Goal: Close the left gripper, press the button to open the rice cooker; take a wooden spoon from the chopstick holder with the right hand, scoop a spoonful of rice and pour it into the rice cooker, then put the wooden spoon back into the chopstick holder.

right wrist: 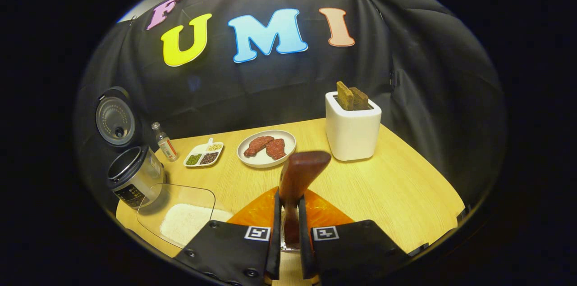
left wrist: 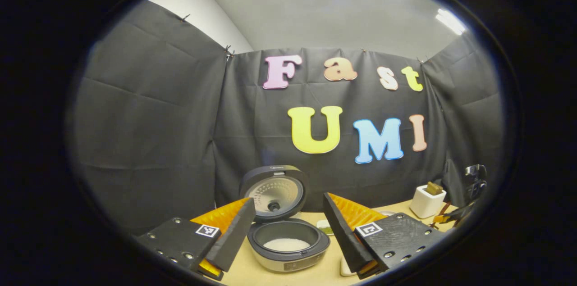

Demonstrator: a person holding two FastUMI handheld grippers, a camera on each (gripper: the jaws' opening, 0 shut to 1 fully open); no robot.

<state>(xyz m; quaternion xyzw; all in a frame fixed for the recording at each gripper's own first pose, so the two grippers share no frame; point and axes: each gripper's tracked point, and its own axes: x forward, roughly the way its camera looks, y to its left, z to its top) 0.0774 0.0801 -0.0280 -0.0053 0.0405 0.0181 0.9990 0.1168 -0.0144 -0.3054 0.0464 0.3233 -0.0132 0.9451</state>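
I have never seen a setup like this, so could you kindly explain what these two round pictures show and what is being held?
A person holds a two-finger gripper in each hand, and a fisheye camera rides on each, looking along its fingers.

In the left gripper view, the left gripper is open, facing the round grey rice cooker, whose lid stands up and whose pot holds some white rice.

In the right gripper view, the right gripper is shut on the brown wooden spoon. On the light wooden table lie a clear tray of white rice, a white plate with reddish meat slices, a small white divided dish of grains, a small clear bottle and the white square chopstick holder.
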